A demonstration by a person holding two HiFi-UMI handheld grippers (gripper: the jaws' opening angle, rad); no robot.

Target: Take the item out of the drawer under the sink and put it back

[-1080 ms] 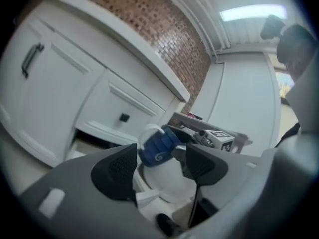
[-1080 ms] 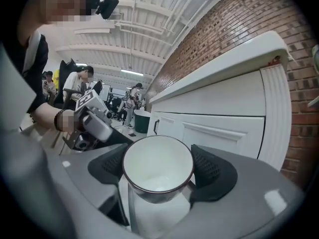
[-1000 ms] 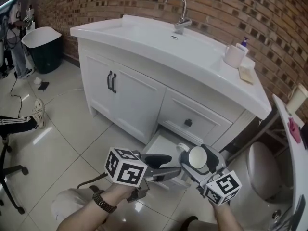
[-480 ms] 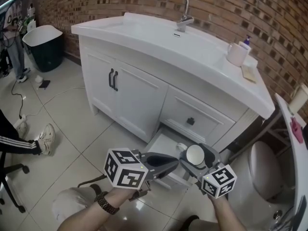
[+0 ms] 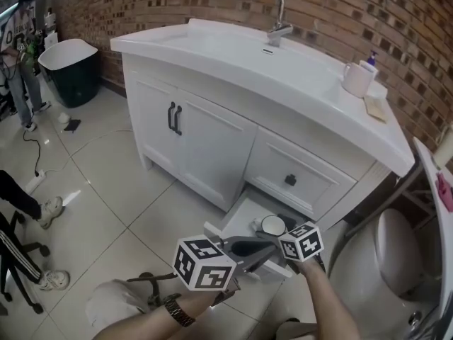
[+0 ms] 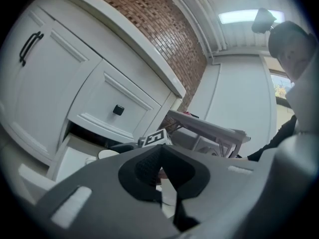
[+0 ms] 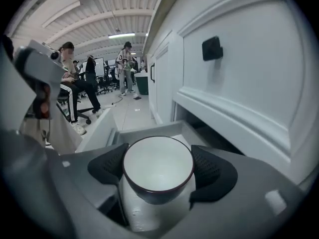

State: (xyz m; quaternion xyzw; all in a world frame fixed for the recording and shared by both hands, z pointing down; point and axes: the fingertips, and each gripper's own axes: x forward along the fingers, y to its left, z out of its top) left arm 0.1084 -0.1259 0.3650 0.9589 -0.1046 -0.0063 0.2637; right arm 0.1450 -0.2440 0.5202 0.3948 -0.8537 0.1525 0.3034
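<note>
The bottom drawer (image 5: 232, 219) under the white sink vanity (image 5: 212, 55) stands pulled out. My right gripper (image 5: 278, 232) is shut on a small cup (image 7: 158, 167), white inside with a dark rim, and holds it upright low over the drawer (image 7: 102, 128). The pads (image 7: 210, 171) press on both sides of the cup (image 5: 272, 224). My left gripper (image 5: 269, 249) hovers just in front of the drawer, jaws shut with nothing between them (image 6: 160, 169). In the left gripper view the cup (image 6: 107, 154) shows beside the right gripper's marker cube (image 6: 156, 138).
A closed drawer with a black knob (image 5: 290, 180) sits above the open one, double doors (image 5: 177, 144) to its left. A mug (image 5: 357, 80) and faucet (image 5: 273, 11) are on the counter. A toilet (image 5: 398, 250) stands right, a bin (image 5: 71, 66) and people's legs (image 5: 28, 204) left.
The left gripper's jaws have closed from wide open. The right gripper has carried the cup down and forward, from above the floor to low over the open drawer.
</note>
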